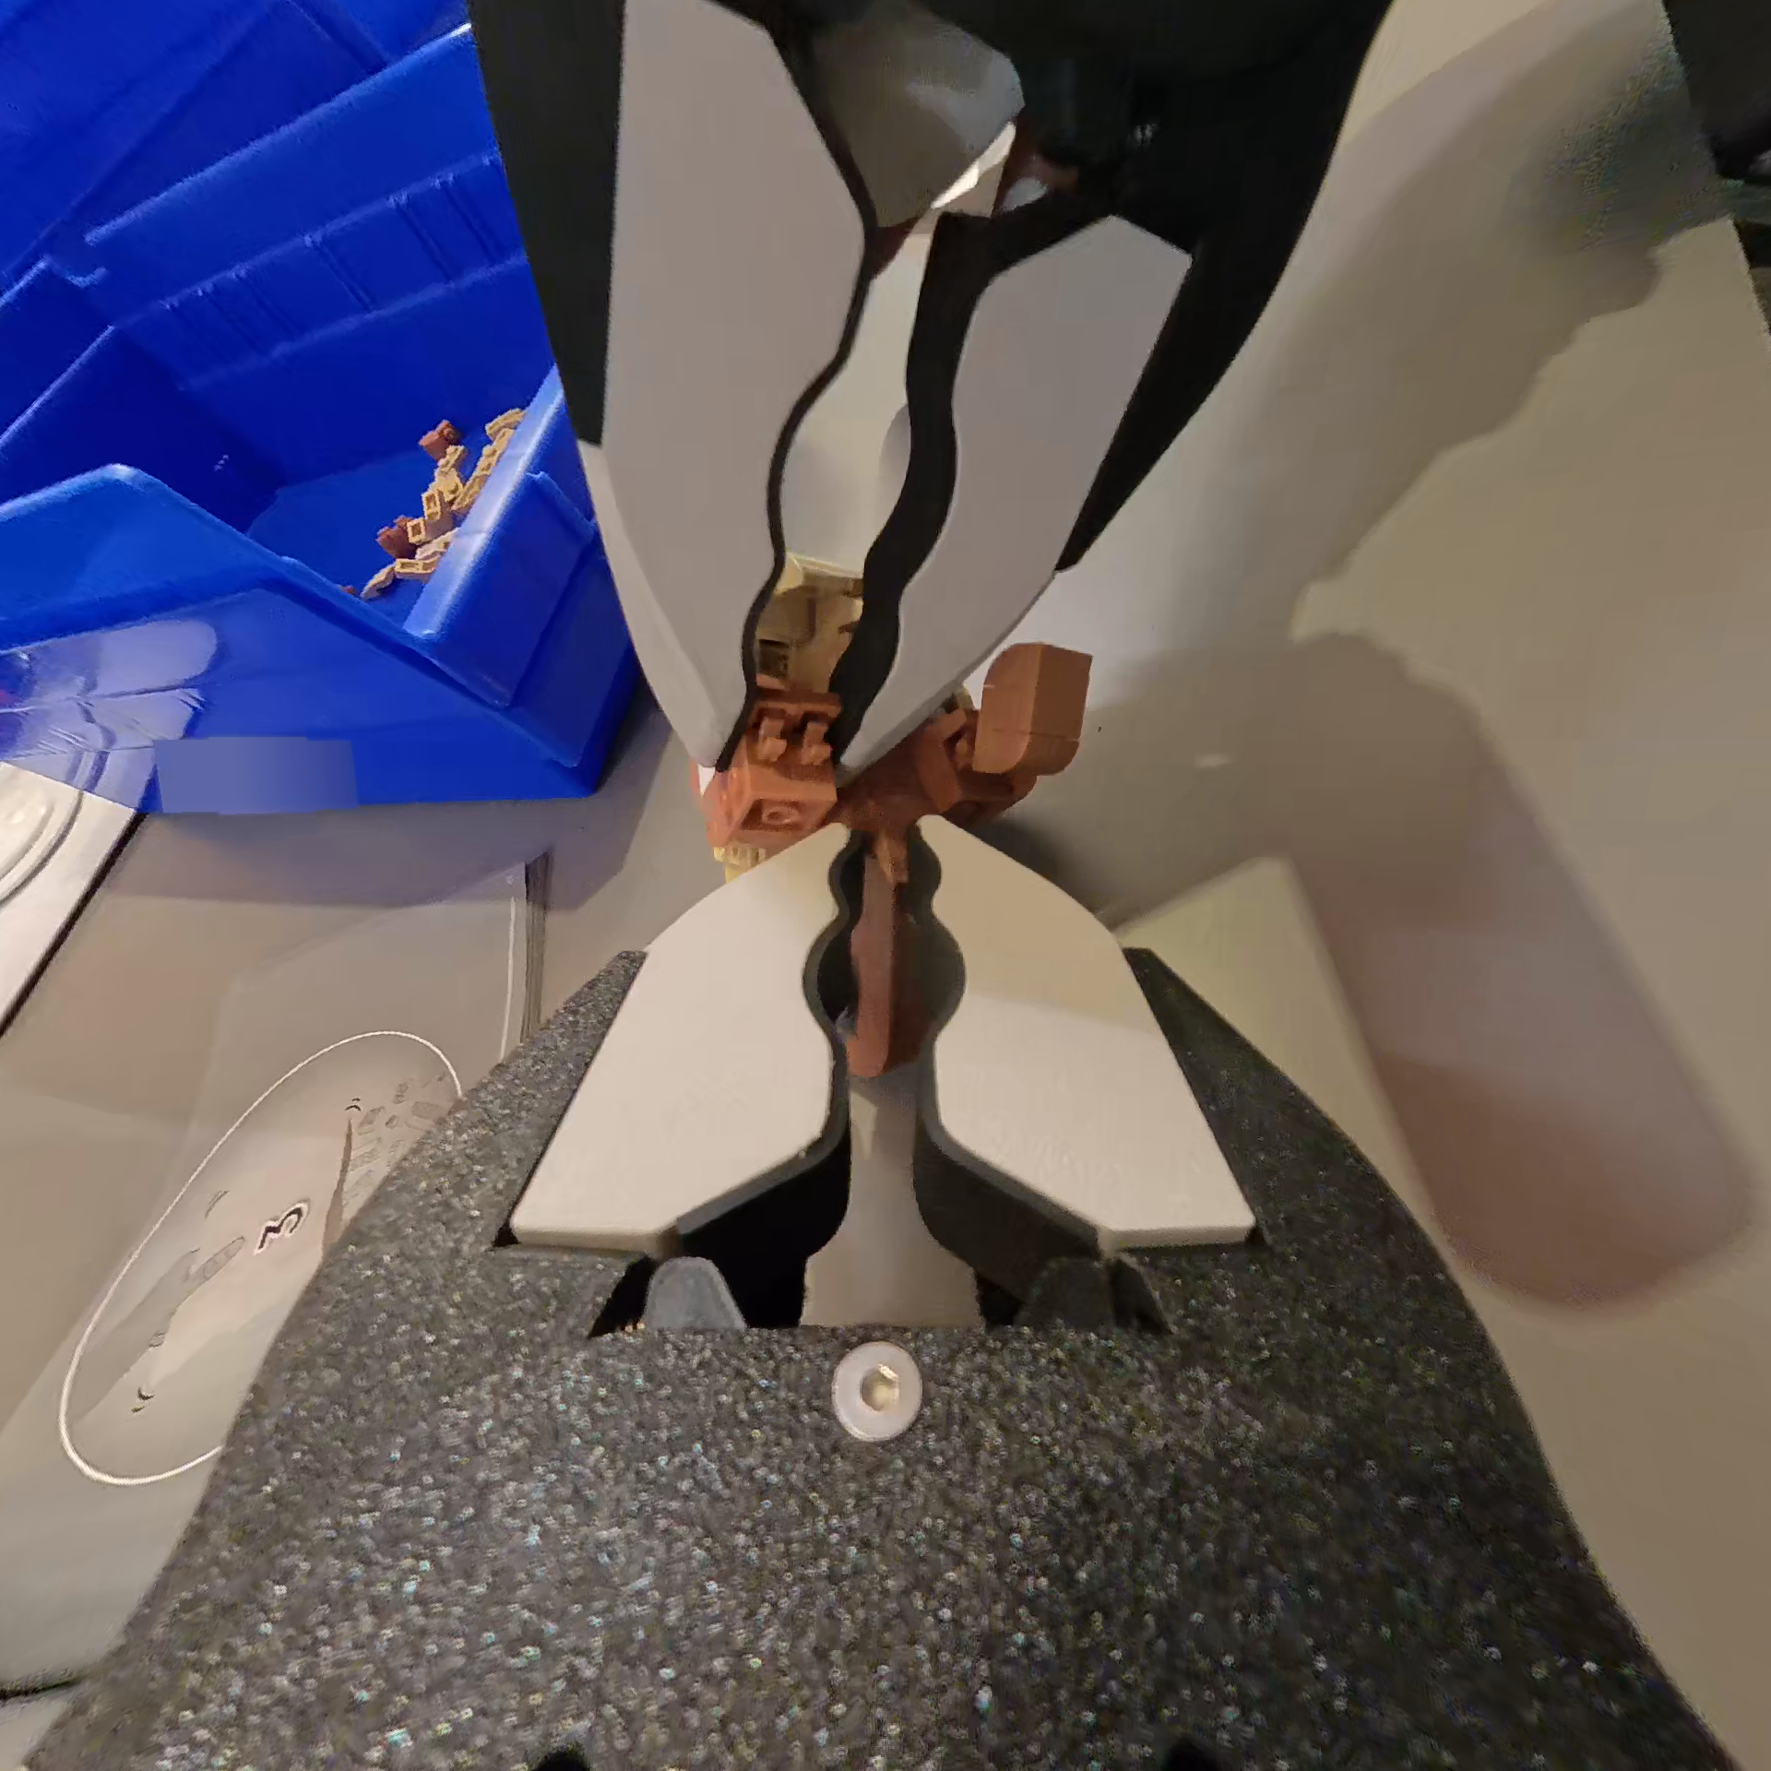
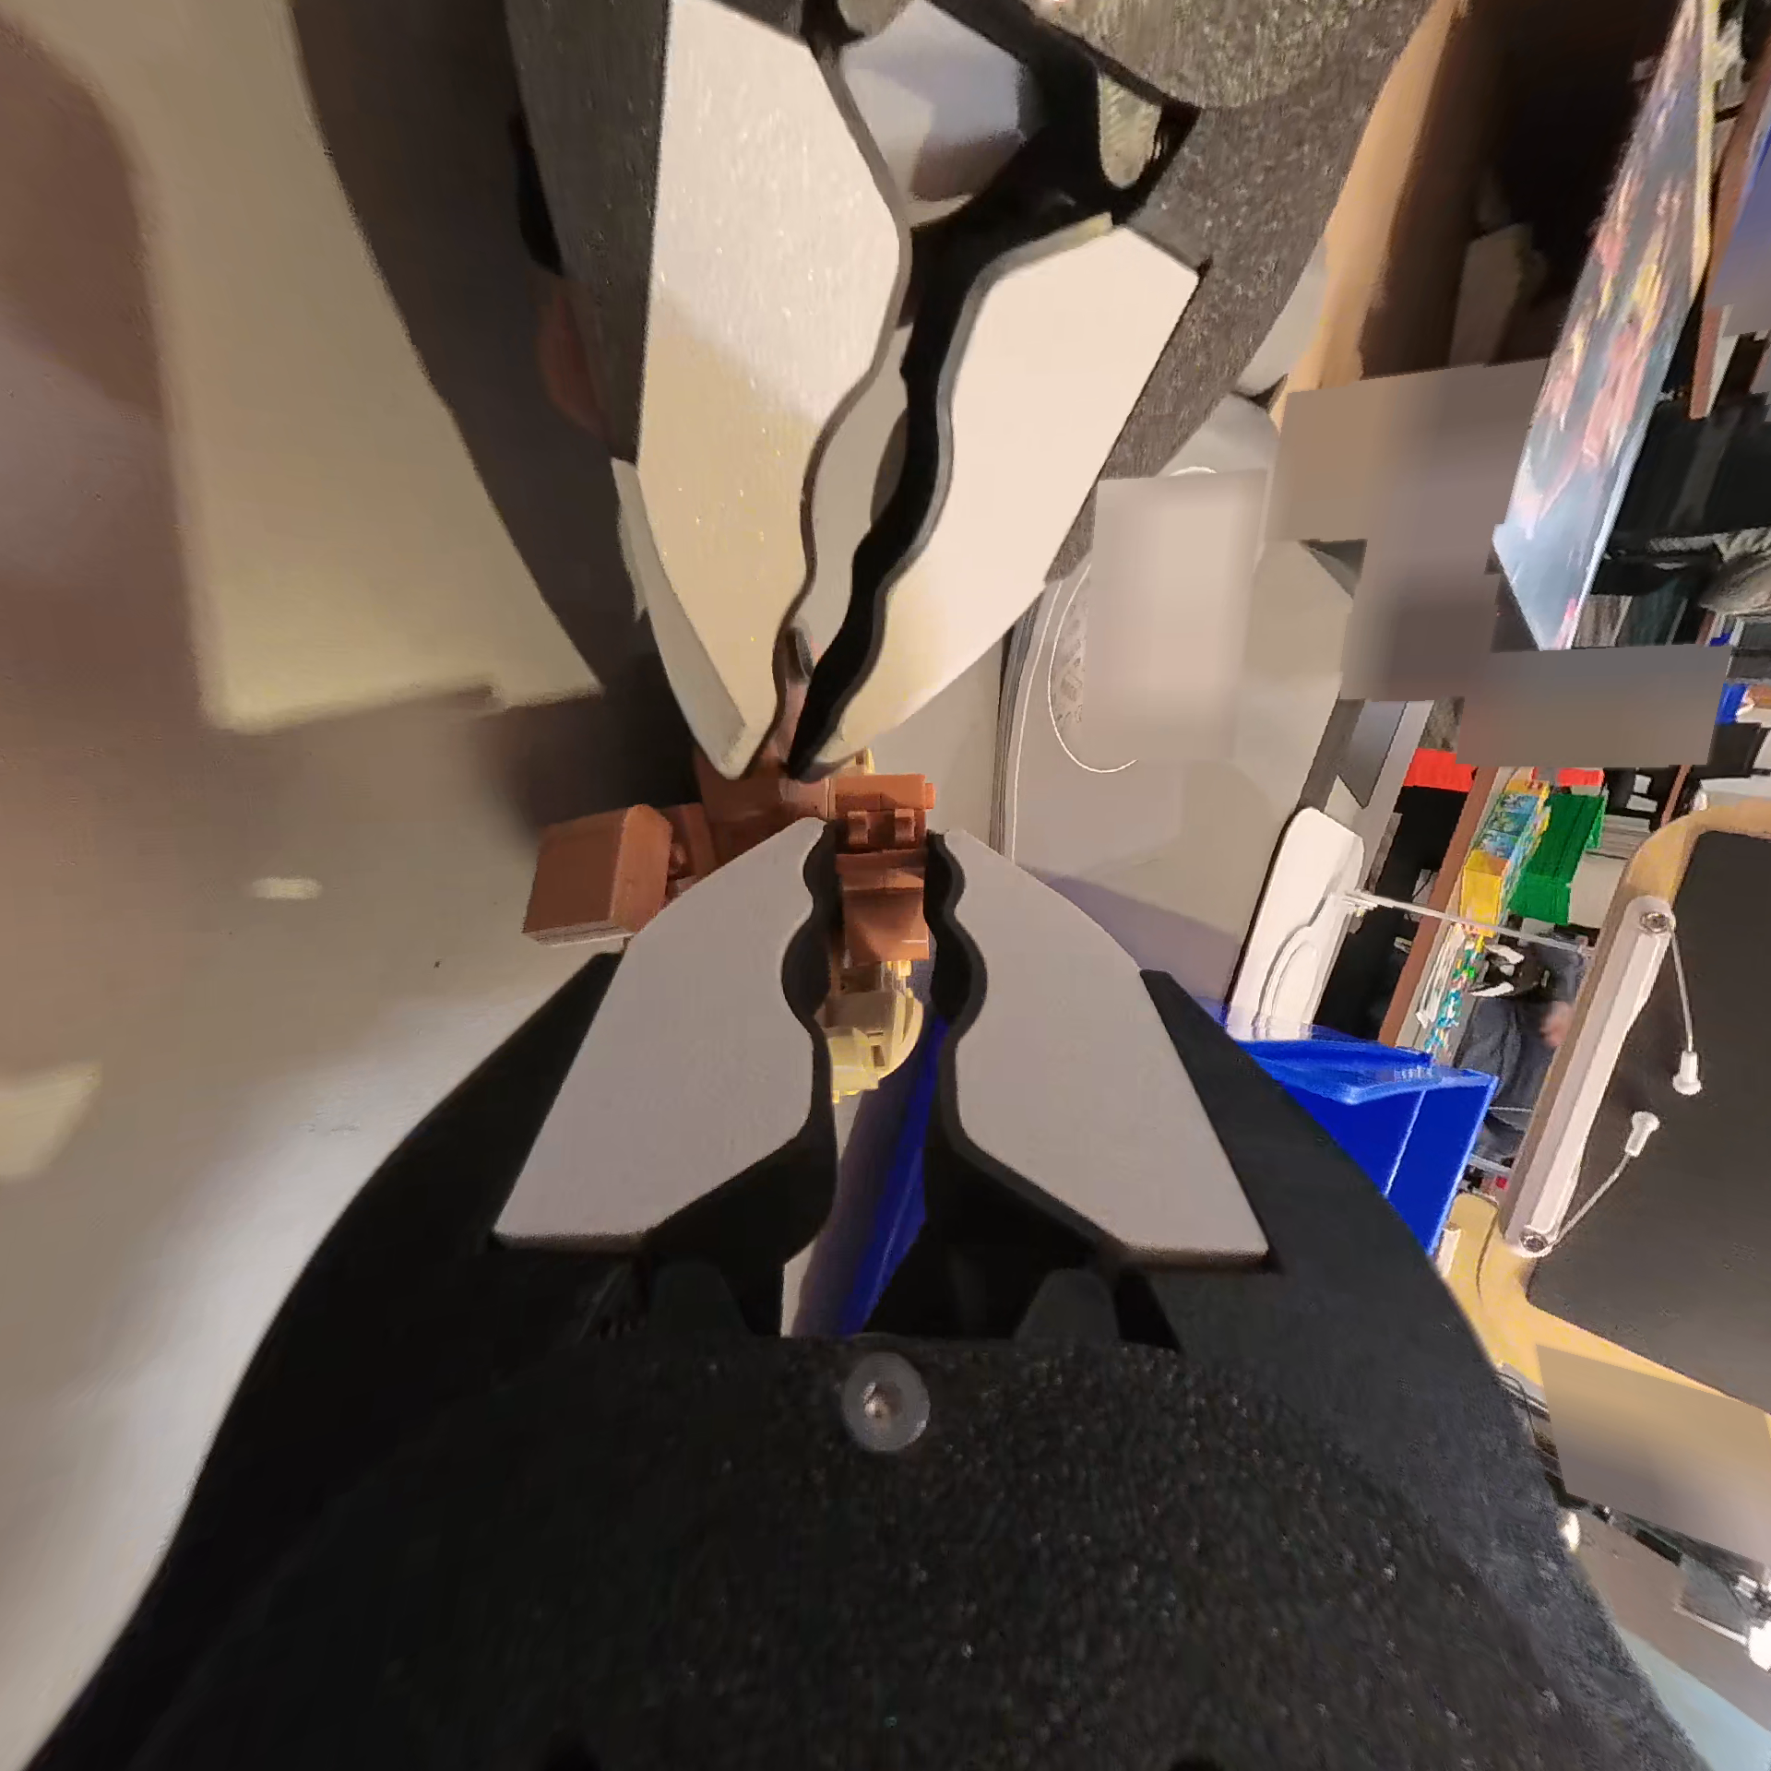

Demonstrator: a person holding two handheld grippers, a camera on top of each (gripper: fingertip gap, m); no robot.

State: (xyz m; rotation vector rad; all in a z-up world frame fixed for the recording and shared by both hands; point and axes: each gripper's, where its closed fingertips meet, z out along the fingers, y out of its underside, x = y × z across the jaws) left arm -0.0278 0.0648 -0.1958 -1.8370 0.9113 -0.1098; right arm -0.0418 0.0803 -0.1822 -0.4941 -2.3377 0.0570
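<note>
Gripping from opposite sides, both grippers have hold of one small brick-built model (image 1: 867, 767) of reddish-brown and tan pieces, held above the pale table (image 1: 1437, 479). The left gripper (image 1: 886, 843) is closed to a narrow slit, its pads pressed on a thin brown strip (image 1: 877, 968) of the model that runs back between them. The right gripper (image 2: 877, 843) stands a little wider, its fingers clamped on the model's brown studded block (image 2: 877, 862), with tan pieces (image 2: 867, 1035) behind it. A blue bin (image 1: 287, 613) holding loose small bricks (image 1: 441, 498) sits just beside the left gripper.
</note>
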